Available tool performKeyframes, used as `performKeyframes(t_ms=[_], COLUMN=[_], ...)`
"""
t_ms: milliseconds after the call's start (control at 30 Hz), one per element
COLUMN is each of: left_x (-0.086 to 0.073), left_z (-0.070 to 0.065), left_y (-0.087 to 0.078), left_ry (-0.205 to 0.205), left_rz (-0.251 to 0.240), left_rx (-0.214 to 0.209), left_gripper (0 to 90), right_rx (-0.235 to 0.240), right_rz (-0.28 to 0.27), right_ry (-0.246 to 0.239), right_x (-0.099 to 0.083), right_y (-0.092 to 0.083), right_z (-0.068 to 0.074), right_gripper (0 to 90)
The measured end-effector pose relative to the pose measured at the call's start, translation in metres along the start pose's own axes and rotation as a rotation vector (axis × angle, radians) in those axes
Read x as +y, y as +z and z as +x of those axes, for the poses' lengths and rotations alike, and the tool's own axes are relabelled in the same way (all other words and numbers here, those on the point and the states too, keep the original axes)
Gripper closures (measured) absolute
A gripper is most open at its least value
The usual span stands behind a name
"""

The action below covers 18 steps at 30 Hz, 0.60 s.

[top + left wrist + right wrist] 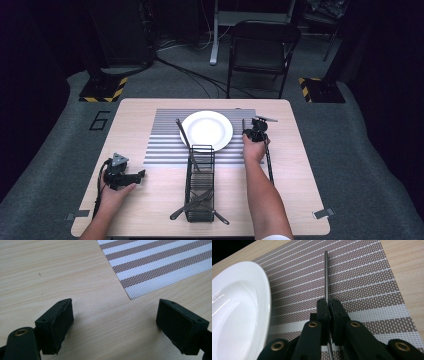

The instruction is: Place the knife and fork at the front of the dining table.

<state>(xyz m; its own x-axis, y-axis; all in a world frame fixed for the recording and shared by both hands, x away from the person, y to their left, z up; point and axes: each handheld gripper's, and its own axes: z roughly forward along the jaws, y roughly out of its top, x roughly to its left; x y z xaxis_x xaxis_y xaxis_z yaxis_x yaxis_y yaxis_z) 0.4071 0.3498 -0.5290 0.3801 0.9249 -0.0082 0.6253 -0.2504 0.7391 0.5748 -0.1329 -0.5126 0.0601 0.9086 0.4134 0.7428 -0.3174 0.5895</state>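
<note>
Right tongs [328,305] are clenching a thin metal utensil [326,275], pinched partway along its shaft, over the striped placemat [367,282] just right of the white plate [239,310]. Can't tell which utensil it is; the working end is hidden. In the high view the right tongs [255,131] are sitting at the placemat's right edge, beside the plate [206,130].

Left tongs [115,322] are released, jaws wide apart with nothing between them, hovering low over bare tabletop [50,270] at the near-left, close to the placemat's corner [160,267].

Risks as I'm judging them:
- Grip is on a narrow round shaft, so it could be pivoting or slipping in the pads if the hand tilts.
- Plate rim is just beside the utensil; a sideways swing could be clipping it and nudging the plate.
- If released from height, it may bounce and land skewed on the mat.

Containers: the black wire caddy [200,182] is sitting centre-near on the tabletop, its far end overlapping the placemat. One long utensil [184,134] is leaning out of its far end toward the plate; a few more pieces [192,202] are lying crossed in its near end, handles poking out. Plate is looking empty.
</note>
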Motion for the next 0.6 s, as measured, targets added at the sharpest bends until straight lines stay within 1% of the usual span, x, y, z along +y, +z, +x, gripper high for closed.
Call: performKeyframes(t_ms=[133, 200, 267, 367, 400, 433, 567, 600], left_x=[-0.0001, -0.0001, -0.0001, -0.0001, -0.0001, -0.0001, -0.0001, -0.0001], left_z=[-0.0002, -0.0003, -0.0003, -0.0003, -0.0003, -0.0004, -0.0004, -0.0003], left_y=[0.0, 0.0, 0.0, 0.0, 0.0, 0.0, 0.0001, 0.0], left_ry=[0.001, 0.0, 0.0, 0.001, 0.0, -0.001, -0.001, 0.0], left_rz=[-0.001, -0.001, -0.002, -0.001, -0.001, -0.002, -0.002, -0.001], left_rx=[-0.001, -0.001, -0.002, -0.002, -0.001, -0.001, -0.001, -0.001], left_gripper=[14.1, 14.1, 14.1, 14.1, 14.1, 14.1, 14.1, 14.1], right_rx=[-0.002, -0.008, -0.016, -0.021, -0.021, -0.023, -0.041, -0.035], right_rz=[-0.004, -0.007, -0.005, -0.003, -0.003, -0.001, 0.0, -0.004], right_ry=[0.012, 0.001, 0.013, 0.002, 0.012, 0.012, -0.011, -0.009], right_x=[0.0004, 0.0007, 0.0012, 0.0016, 0.0016, 0.0014, 0.0015, 0.0016], right_y=[0.0003, -0.0001, -0.0007, -0.001, -0.0009, -0.001, -0.0022, -0.0028], right_z=[-0.0003, -0.0014, -0.0016, -0.0041, -0.0038, -0.004, -0.005, -0.0054], right_gripper=[86.9, 86.3, 85.4, 84.7, 84.4, 84.2, 83.3, 83.1])
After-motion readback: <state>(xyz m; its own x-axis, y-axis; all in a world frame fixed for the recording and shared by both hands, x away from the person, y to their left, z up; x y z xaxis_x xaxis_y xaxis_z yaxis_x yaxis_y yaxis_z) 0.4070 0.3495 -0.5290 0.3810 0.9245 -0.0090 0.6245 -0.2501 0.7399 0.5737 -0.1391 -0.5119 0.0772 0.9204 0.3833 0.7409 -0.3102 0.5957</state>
